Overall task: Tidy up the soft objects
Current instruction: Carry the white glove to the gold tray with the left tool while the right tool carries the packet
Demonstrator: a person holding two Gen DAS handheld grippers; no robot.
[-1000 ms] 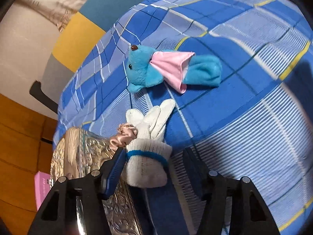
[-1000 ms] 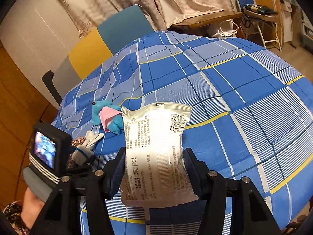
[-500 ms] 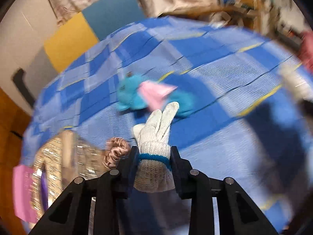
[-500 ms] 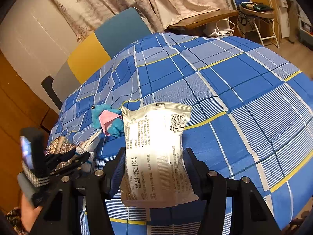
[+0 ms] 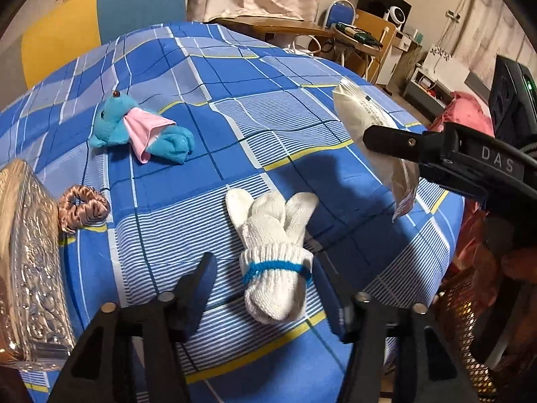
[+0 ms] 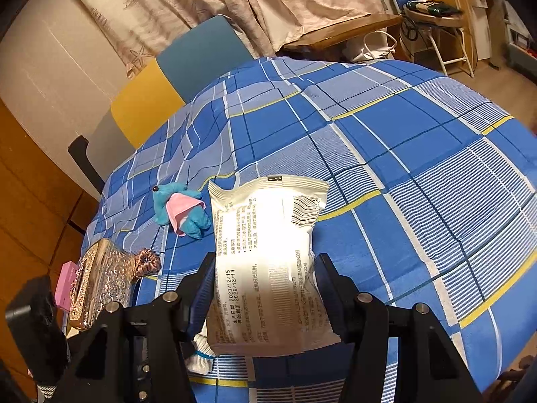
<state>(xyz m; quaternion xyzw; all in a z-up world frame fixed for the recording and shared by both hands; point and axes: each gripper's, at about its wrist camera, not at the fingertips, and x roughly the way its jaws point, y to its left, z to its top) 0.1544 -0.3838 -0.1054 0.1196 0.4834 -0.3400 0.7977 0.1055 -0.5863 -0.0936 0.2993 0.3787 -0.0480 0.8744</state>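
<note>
Release of the white knitted glove (image 5: 273,252): the left gripper (image 5: 265,288) has its jaws standing wide, having just been opening, and the glove lies between them on the blue checked tablecloth (image 5: 235,77) with a gap at either side, so nothing is held. Half a second earlier the same jaws were clamped on the glove's blue-banded cuff; the glove now rests nearer the middle of the cloth, well apart from the bronze satin scrunchie (image 5: 82,206) and the embossed metallic box (image 5: 32,262) beside which it lay a second ago. The blue plush toy with the pink ear (image 5: 141,132) lies unmoved farther back. The right gripper (image 6: 265,294) is closed partway on a white snack packet (image 6: 265,262), pads pressing its two side edges, the packet raised above the cloth; its posture matches the earlier frames. By judgement, one soft object has been repositioned, while the plush toy, the scrunchie and the packet remain to be placed.
</note>
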